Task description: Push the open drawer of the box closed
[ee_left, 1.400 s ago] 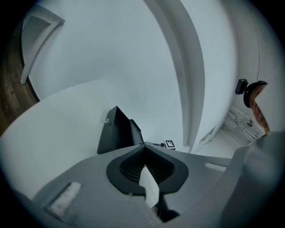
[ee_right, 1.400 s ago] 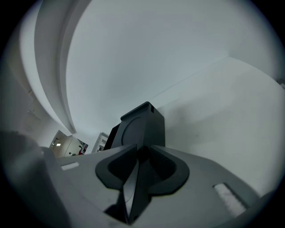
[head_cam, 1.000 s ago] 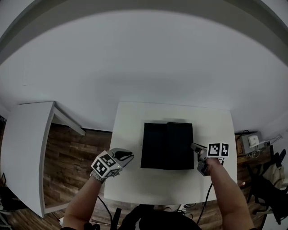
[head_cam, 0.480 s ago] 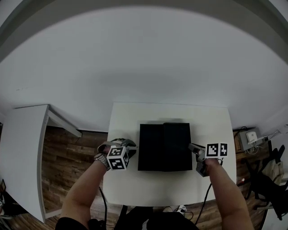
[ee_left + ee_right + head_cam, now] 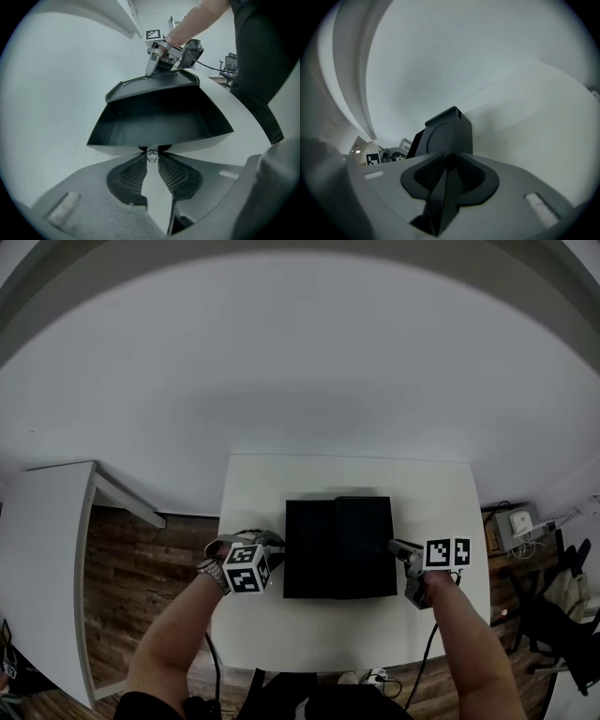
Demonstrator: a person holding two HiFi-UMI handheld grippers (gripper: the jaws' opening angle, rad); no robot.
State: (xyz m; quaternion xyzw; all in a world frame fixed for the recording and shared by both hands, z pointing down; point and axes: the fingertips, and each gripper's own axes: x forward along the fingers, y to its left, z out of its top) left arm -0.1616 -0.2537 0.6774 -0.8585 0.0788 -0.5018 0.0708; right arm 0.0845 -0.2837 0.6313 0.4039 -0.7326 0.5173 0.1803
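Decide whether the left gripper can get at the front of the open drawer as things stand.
Probably yes: the left gripper sits at the front of the drawer, jaws closed on its small knob, nothing between. The right gripper is at the opposite end of the box, out of the way.

head view: overhead, far | gripper views: close, opposite ends of shared box (image 5: pixel 339 547)

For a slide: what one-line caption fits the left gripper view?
Left tool, tips together, at the open black drawer; right tool at the far end of the box.
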